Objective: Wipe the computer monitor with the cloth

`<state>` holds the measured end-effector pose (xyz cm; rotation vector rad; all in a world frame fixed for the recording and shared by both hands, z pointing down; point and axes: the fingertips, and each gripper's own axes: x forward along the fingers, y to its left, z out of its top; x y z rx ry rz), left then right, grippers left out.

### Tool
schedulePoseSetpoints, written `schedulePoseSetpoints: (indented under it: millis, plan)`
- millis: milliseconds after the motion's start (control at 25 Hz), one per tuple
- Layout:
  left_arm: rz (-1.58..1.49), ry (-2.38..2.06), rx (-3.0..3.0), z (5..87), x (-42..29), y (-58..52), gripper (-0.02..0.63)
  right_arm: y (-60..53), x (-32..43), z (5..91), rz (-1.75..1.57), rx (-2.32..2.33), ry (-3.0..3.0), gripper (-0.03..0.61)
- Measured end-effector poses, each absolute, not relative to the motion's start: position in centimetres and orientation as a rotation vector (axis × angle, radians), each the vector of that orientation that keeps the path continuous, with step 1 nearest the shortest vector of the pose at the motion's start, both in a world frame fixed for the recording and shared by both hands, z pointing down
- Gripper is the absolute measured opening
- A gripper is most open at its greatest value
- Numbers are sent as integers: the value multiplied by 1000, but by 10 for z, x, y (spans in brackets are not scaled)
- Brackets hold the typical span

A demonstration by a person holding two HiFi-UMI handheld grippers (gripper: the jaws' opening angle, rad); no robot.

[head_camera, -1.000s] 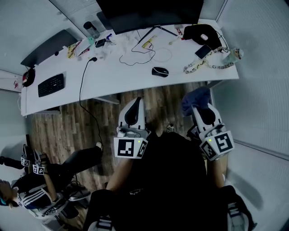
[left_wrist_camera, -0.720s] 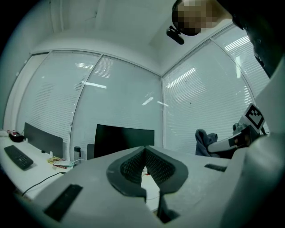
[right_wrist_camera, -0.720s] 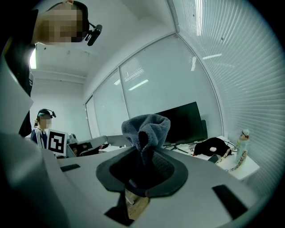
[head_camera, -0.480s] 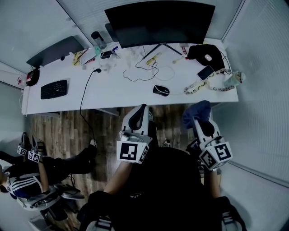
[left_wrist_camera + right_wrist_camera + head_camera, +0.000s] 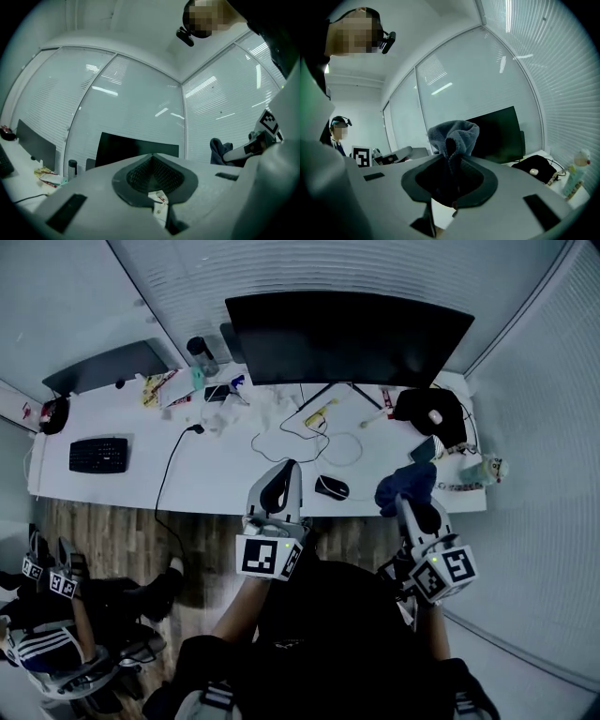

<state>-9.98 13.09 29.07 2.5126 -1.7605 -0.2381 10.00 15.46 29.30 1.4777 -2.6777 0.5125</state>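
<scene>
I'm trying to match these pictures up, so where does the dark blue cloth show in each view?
Head view: dark blue terry cloth, lower right of centre, at the tip of the right gripper.
Left gripper view: far right, mid-height.
Right gripper view: centre, pinched between the fingers.
Shared landmark: the wide black monitor, in all three.

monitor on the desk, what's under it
Its thin black stand legs splay onto the white desk, beside a small yellow item. The desk strip behind the monitor is covered.
</scene>
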Motion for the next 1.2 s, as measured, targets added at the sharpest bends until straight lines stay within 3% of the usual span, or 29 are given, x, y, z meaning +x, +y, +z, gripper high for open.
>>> schedulePoseSetpoints:
  millis: [240, 1200]
  plan:
    - [-175, -1790, 2500, 294, -127, 54, 6, 64, 60, 278, 667, 1398, -2721, 72]
    - [-215, -1886, 2416, 287, -230, -70, 6, -140, -142, 236, 396, 1110, -2790, 72]
